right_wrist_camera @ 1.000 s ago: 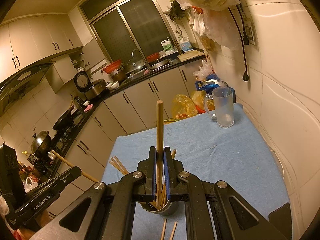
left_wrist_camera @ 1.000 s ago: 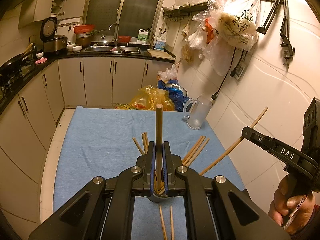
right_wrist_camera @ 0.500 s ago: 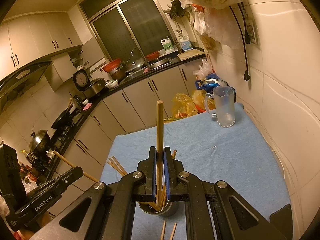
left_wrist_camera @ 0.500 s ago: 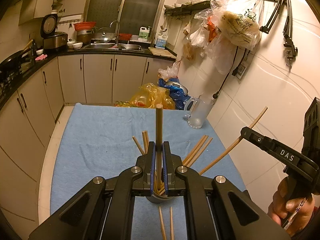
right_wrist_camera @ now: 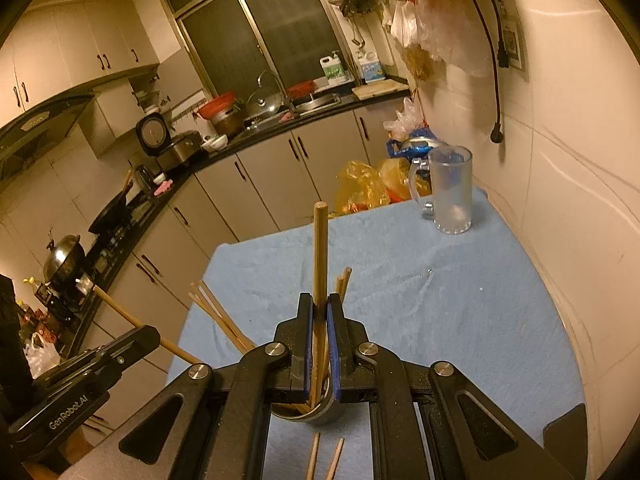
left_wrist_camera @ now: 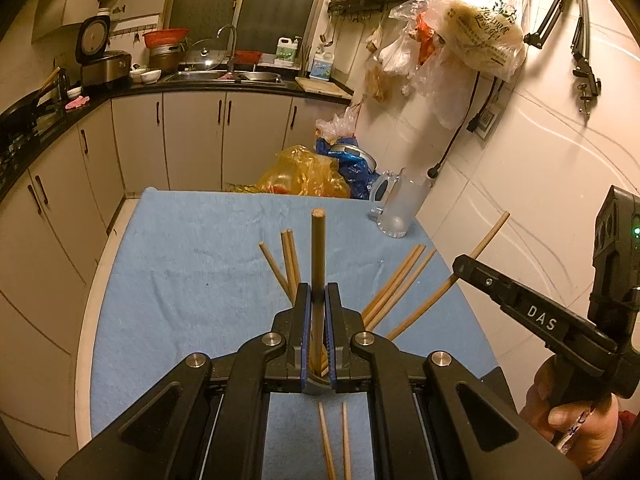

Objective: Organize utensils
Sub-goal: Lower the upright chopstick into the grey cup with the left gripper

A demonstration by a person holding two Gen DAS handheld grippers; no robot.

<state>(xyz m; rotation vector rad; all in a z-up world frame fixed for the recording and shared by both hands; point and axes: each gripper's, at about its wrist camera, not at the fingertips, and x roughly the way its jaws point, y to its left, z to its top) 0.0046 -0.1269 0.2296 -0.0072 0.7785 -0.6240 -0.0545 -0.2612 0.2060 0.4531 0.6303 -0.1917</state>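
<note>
Kitchen table, blue cloth (left_wrist_camera: 192, 280): metal cup (right_wrist_camera: 320, 410) already bristling with chopsticks. Your left gripper (left_wrist_camera: 318, 300) and right gripper (right_wrist_camera: 320, 312) each pinch one chopstick (left_wrist_camera: 318, 264) above it. Lower both tips past the rim before you let go.

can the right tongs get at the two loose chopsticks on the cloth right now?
Probably not as is. The right tongs are shut on a chopstick over the cup, so that has to go in first. The loose pair lies bare on the cloth just beneath, otherwise unblocked.
</note>
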